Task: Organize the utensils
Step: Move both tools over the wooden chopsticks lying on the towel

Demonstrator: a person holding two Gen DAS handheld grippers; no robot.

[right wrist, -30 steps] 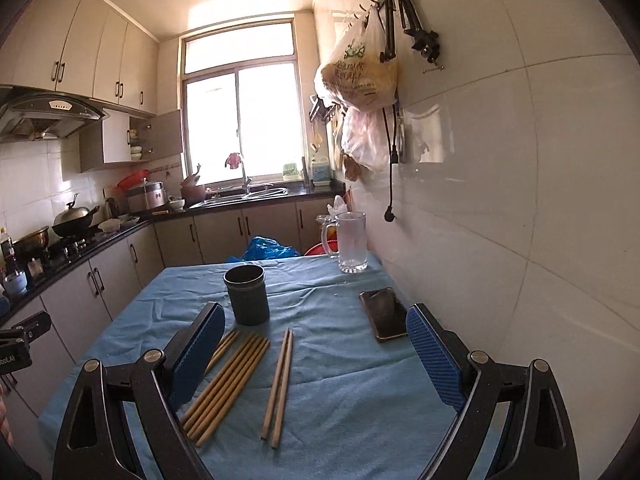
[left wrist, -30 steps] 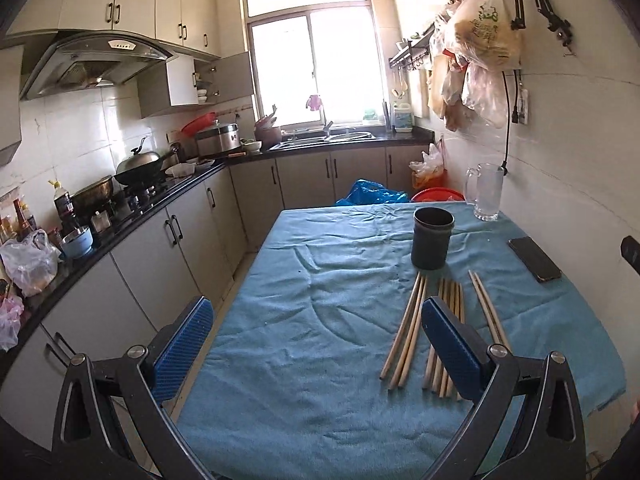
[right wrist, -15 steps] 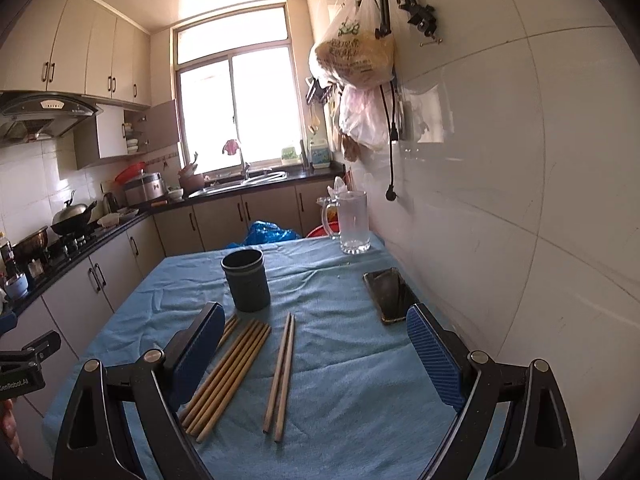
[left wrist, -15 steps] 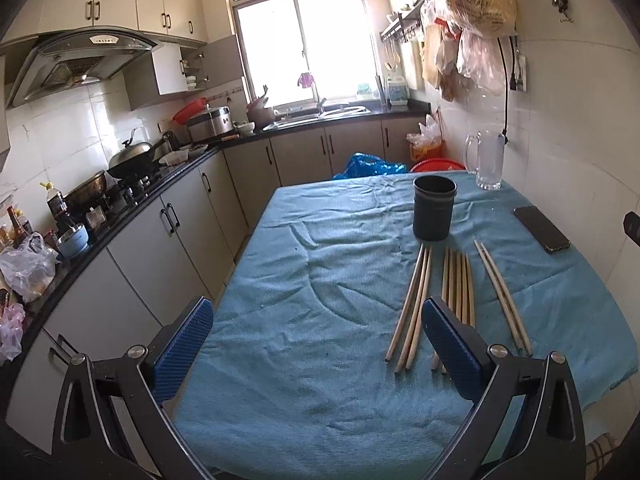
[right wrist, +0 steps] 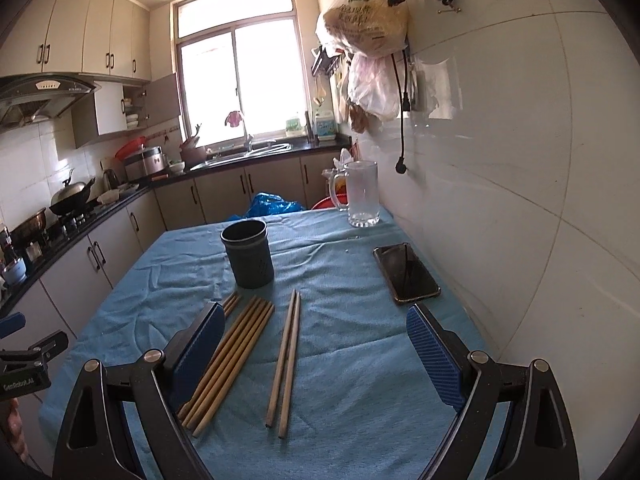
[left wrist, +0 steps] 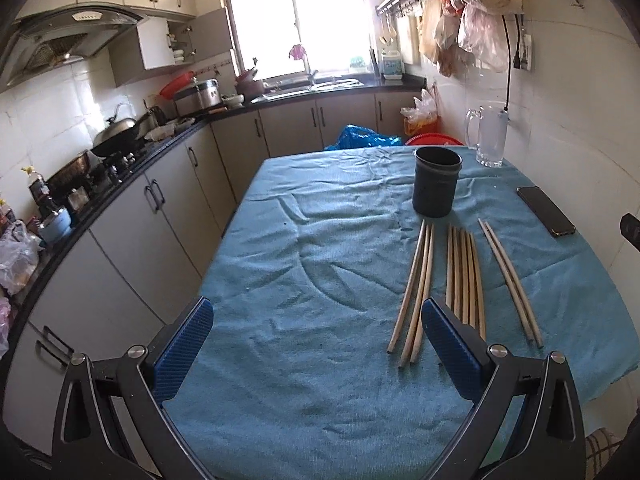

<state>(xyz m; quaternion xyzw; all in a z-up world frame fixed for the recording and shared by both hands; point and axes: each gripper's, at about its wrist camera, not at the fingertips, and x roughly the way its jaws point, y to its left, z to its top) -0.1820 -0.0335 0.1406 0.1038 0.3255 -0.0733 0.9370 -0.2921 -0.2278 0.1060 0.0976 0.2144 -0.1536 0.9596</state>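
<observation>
Wooden chopsticks lie in three groups on the blue tablecloth [left wrist: 300, 280]: a left group [left wrist: 414, 292], a middle bundle [left wrist: 464, 276] and a right pair [left wrist: 510, 280]. In the right wrist view the middle bundle [right wrist: 232, 356] and the pair [right wrist: 286, 360] lie ahead. A dark upright cup [left wrist: 436, 186] stands beyond them, also in the right wrist view [right wrist: 248, 254]. My left gripper [left wrist: 318, 344] is open and empty, above the table left of the chopsticks. My right gripper [right wrist: 316, 344] is open and empty, above the pair.
A black phone [right wrist: 406, 274] lies on the cloth near the white wall, with a glass mug [right wrist: 360, 194] behind it. Kitchen cabinets and a stove [left wrist: 116, 148] run along the left. Bags [right wrist: 366, 20] hang on the wall.
Both grippers have moved forward and tilted down toward the table; the chopsticks and cup appear closer. Both jaws stay open. Nothing on the table has moved.
</observation>
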